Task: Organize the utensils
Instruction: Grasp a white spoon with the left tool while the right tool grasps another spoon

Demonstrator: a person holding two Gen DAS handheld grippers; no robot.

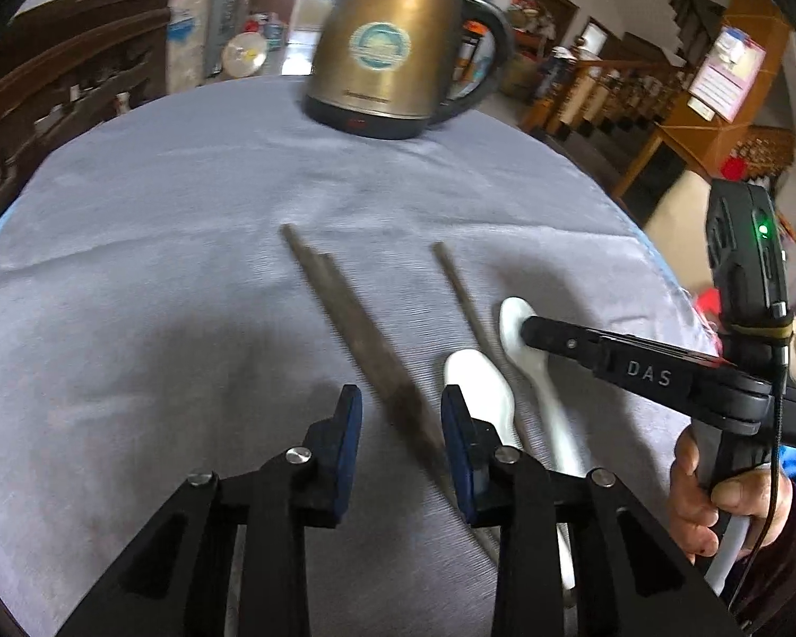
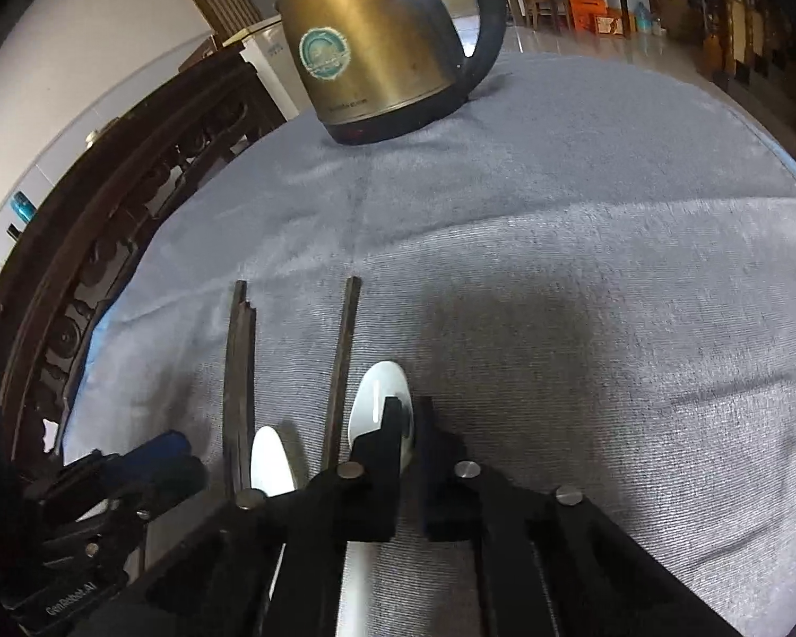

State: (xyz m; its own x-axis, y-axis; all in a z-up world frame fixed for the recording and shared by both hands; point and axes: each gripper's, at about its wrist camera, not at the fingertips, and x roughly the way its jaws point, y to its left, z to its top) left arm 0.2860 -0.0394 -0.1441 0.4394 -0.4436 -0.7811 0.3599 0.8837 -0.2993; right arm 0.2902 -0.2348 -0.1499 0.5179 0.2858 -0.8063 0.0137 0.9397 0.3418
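**A:** Grey-blue cloth [image 1: 185, 244] covers our work surface; a brass-coloured electric kettle [image 1: 392, 42] stands at its far edge. Confirm utensil positions.

**B:** On the left we see a pair of dark chopsticks [image 1: 355, 324] lying together. A single dark chopstick [image 1: 459, 292] lies well apart to their right. Two white ceramic spoons lie beside that one: the near spoon [image 1: 483, 393] on its left, the far spoon [image 1: 530, 355] on its right.

**A:** Left gripper [image 1: 400, 414] status?

**B:** Our left gripper's fingers are spread wide, holding nothing, with the chopstick pair running between the blue pads [image 1: 347, 424]. We cannot tell whether they touch the cloth.

**A:** Right gripper [image 2: 406, 414]?

**B:** Its fingers stand a narrow gap apart over the far spoon's bowl. We cannot tell whether they grip it.
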